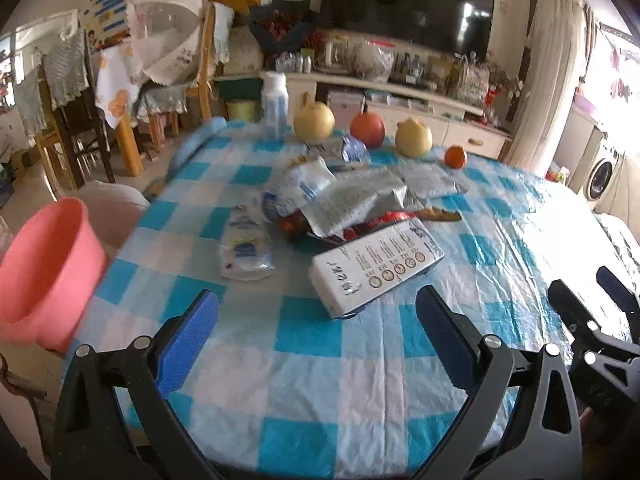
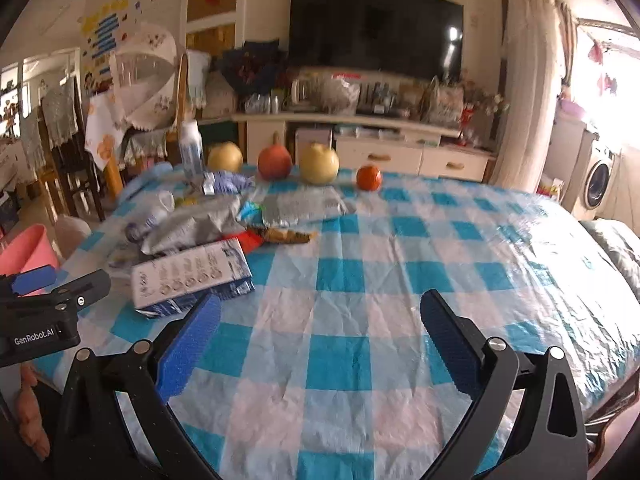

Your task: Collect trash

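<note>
**Both tools spread, trash heap untouched on desk**

Left tool: jaws spread wide, nothing between the blue pads, hovering over the checked tablecloth. Right tool: likewise spread and empty, above bare cloth.

Nearest trash item: a white carton lying flat just beyond the left tool. Behind it, touching, sits a heap of crumpled silver wrappers, with a clear plastic packet alongside and a crushed plastic bottle.

A pink bin stands off the desk's left edge. Four fruits line the far edge, with an upright bottle beside them.
</note>
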Motion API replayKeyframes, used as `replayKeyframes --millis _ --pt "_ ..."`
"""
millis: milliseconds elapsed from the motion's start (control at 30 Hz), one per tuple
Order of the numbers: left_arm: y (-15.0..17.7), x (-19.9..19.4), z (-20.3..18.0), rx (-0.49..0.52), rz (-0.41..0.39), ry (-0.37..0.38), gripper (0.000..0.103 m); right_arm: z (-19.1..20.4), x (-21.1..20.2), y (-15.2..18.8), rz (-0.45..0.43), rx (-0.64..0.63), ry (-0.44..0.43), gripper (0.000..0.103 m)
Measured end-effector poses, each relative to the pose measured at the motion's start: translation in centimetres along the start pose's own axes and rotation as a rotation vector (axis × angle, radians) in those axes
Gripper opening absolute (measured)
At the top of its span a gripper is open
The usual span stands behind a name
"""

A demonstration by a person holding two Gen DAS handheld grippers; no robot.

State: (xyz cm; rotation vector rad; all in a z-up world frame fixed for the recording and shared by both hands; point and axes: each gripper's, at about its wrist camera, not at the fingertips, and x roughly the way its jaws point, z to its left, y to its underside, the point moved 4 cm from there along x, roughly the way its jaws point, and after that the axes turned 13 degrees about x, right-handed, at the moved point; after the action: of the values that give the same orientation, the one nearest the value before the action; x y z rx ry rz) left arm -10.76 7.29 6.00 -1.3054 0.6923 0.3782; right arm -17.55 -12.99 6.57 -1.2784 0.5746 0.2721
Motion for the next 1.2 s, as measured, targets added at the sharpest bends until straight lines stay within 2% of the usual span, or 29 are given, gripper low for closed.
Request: replayKeyframes --millis 267,567,1200 --pt "0.4 -5.1 1.2 0.027 -0.092 -0.052 0.099 0.2 -4.6 -0.7 -0.064 0.028 0.008 0.099" --pt "-0.2 -10.0 1.2 0.062 -0.197 -0.069 0.099 1.6 -8.9 -1.2 -0.137 0.013 -0.001 0.099" --pt "-0.7 -14.4 2.8 0.014 -0.280 -0.094 0.099 3.8 -12.2 -0.4 -0.152 -0.036 -0.019 0.099"
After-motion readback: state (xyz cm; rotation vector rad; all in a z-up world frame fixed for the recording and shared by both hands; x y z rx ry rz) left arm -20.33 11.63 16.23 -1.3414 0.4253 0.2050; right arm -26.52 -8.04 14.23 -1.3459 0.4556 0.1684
